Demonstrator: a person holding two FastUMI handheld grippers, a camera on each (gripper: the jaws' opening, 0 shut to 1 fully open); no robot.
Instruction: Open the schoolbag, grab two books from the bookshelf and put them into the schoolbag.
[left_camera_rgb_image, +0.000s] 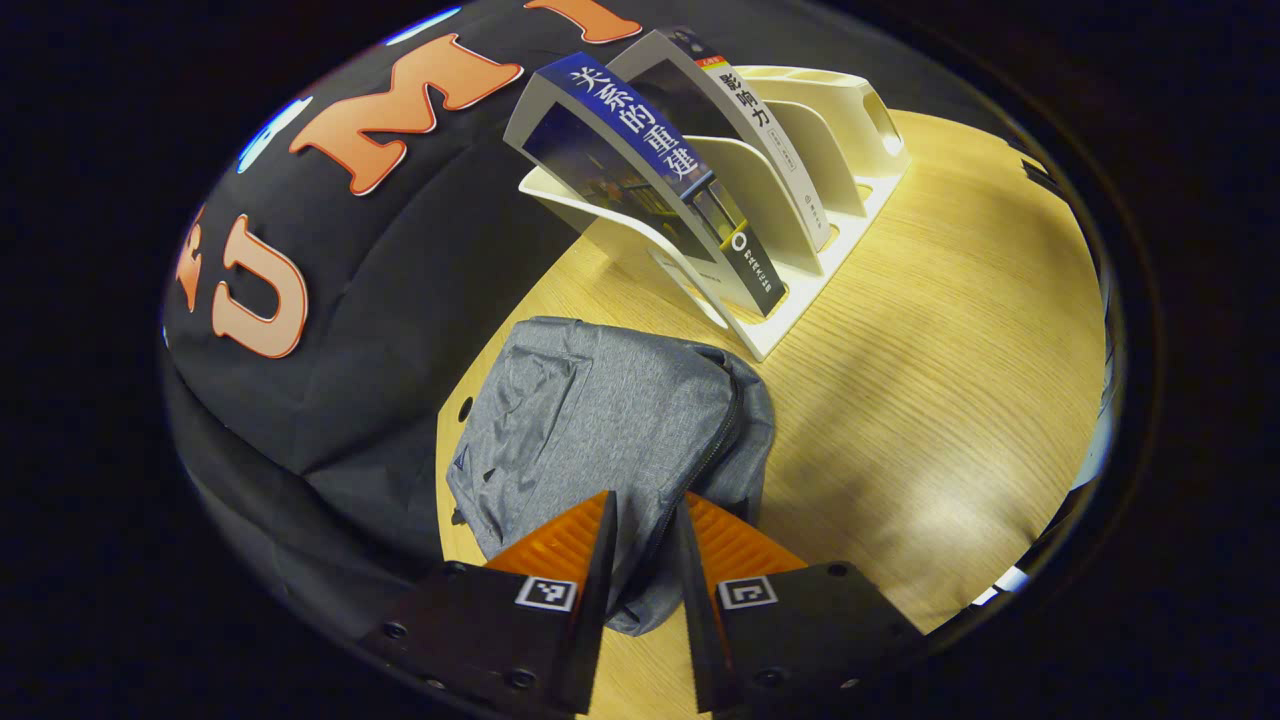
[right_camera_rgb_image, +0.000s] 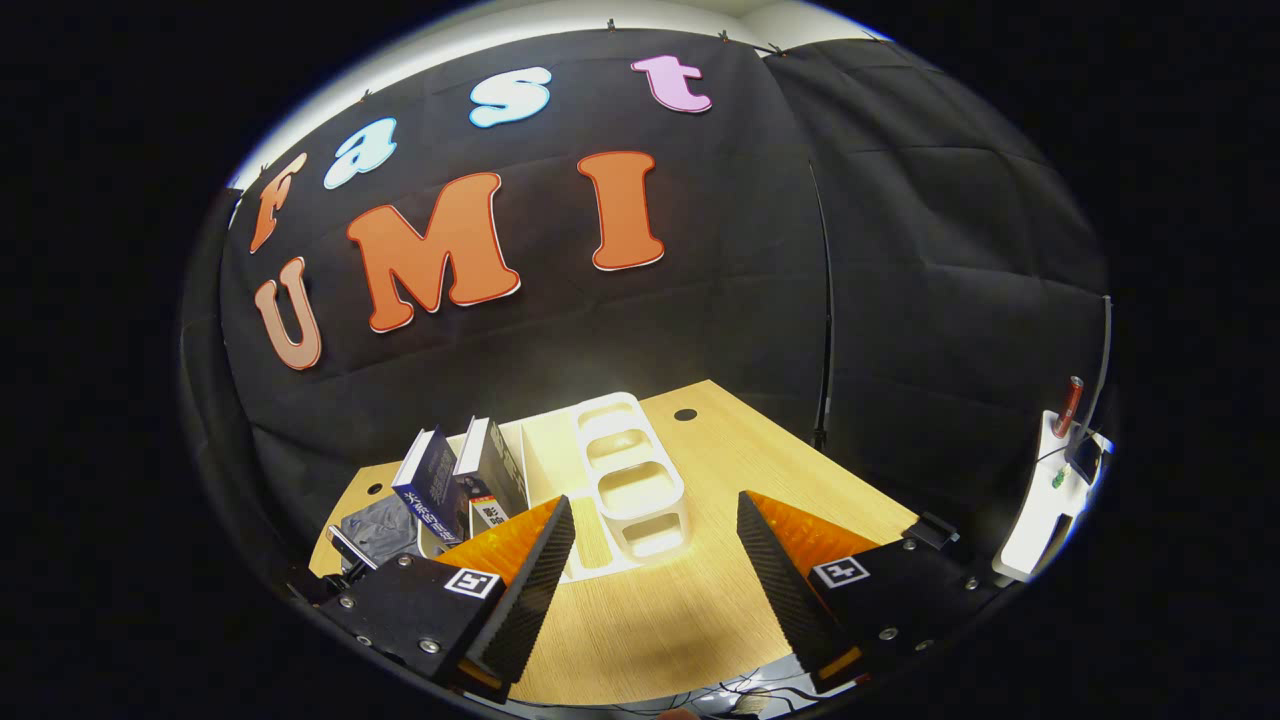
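Left gripper view: the left gripper (left_camera_rgb_image: 645, 520) hovers at the zipper edge of the grey schoolbag (left_camera_rgb_image: 600, 430), low centre of frame, fingers nearly together with a slim gap.
Upper centre, two books (left_camera_rgb_image: 650, 170) lean in the white bookshelf (left_camera_rgb_image: 830, 230) on the wooden table (left_camera_rgb_image: 950, 380). Right gripper view: the right gripper (right_camera_rgb_image: 655, 520) is spread wide, lower centre, before the shelf.

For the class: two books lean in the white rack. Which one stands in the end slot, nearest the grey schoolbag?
The dark blue-covered book, in the white plastic rack's end slot beside the grey fabric schoolbag. The white-and-grey-covered book sits one slot farther away.
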